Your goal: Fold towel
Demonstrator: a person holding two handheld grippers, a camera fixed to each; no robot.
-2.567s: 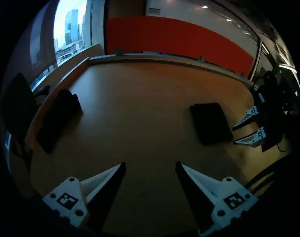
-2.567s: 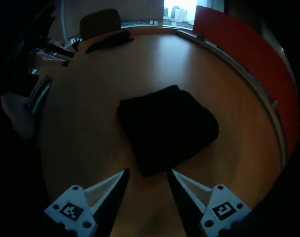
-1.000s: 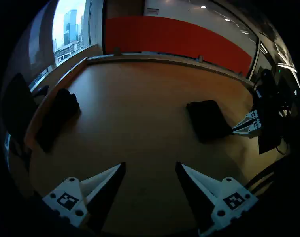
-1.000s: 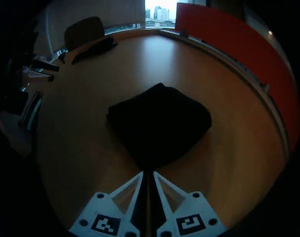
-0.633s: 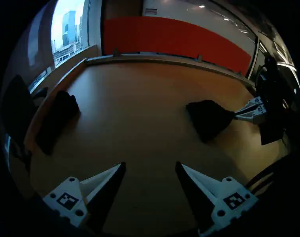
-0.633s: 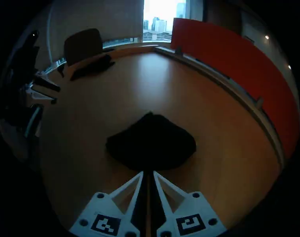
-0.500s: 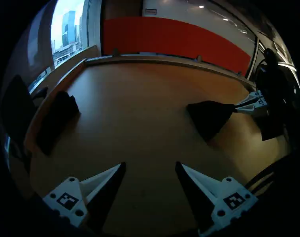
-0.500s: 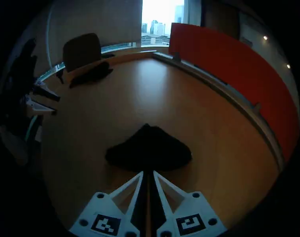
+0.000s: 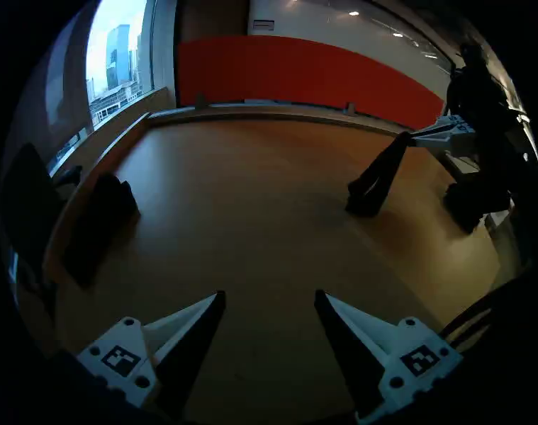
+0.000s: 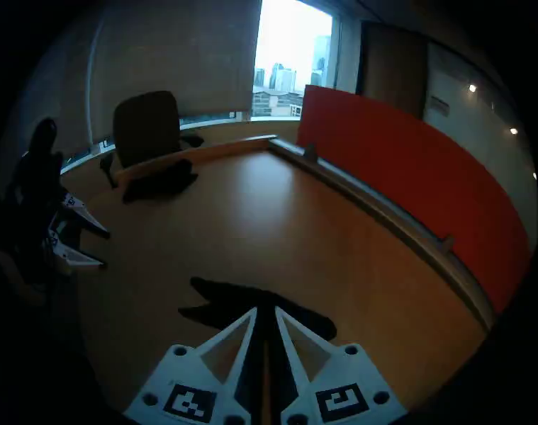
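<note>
Hanging one dark towel from a pinched end

One towel (image 9: 377, 180), dark and soft, droops in a narrow fold at 2 o'clock in the left gripper view. Its upper end is caught in the right gripper (image 9: 414, 138) and its lower end appears to touch the desk (image 9: 254, 198). In the right gripper view the towel (image 10: 222, 299) spreads as a ragged dark shape at 6 o'clock. There the right gripper (image 10: 266, 312) has its two white fingers pressed together on the cloth.

Two grippers are in sight. The left gripper (image 9: 269, 296) sits at 6 o'clock in its own view, fingers spread wide over bare wood. In the right gripper view the left gripper (image 10: 105, 249) shows at 9 o'clock, well apart from the towel and likewise spread.

One desk carries everything: broad, smooth, warm brown wood with a curved rim. One dark bundle (image 9: 98, 216) lies near that rim at 9 o'clock. One padded chair (image 10: 144, 127) stands at 11 o'clock in the right gripper view. One long red partition (image 9: 304, 71) runs along the far edge at 12 o'clock, beside one window (image 9: 116, 60) showing towers at 11 o'clock. One person (image 9: 481, 92), a dark silhouette, stands at 2 o'clock.
</note>
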